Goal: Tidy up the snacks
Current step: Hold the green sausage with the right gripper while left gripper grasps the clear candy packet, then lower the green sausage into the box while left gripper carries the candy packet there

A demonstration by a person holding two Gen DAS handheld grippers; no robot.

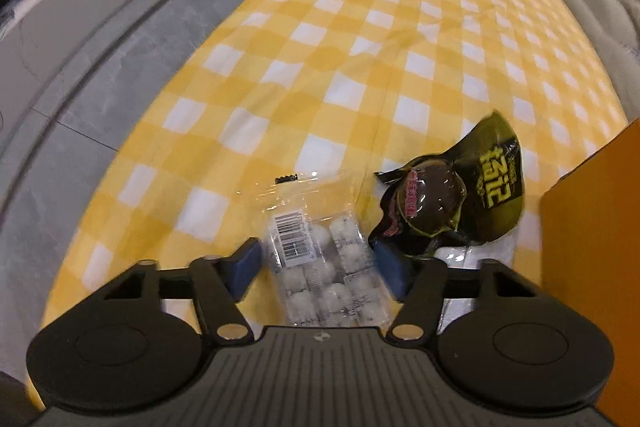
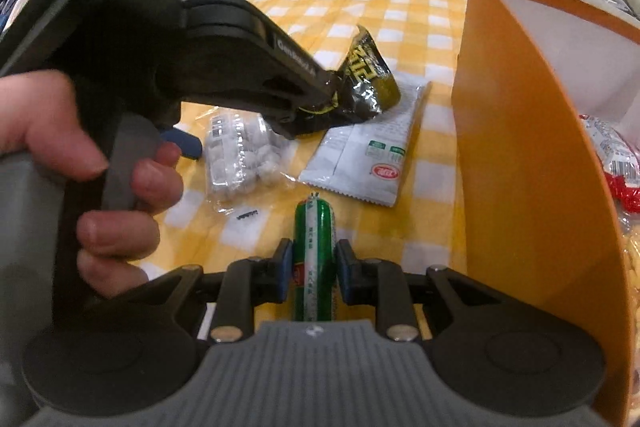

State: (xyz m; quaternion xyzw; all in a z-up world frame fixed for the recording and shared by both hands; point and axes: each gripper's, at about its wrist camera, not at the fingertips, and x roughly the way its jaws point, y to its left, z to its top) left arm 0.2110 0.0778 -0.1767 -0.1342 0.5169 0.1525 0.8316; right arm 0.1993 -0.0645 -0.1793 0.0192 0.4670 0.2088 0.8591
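My left gripper [image 1: 320, 263] points down at a clear packet of white balls [image 1: 316, 247] lying on the yellow check tablecloth [image 1: 360, 47]. Its blue pads [image 1: 246, 261] sit against the packet's two sides. In the right wrist view the same packet [image 2: 240, 155] lies beside that gripper's blue finger [image 2: 182, 142]; the other finger is hidden. My right gripper [image 2: 315, 267] is shut on a green sausage stick [image 2: 314, 227] that pokes forward between its pads. A dark green snack bag [image 1: 460, 203] lies right of the clear packet.
An orange box [image 2: 520, 147] stands at the right, with a red packet [image 2: 616, 163] inside. A white flat packet [image 2: 360, 155] lies between the box and the dark bag [image 2: 368, 79]. A hand [image 2: 100, 187] grips the left tool. A small black scrap [image 1: 286, 179] lies on the cloth.
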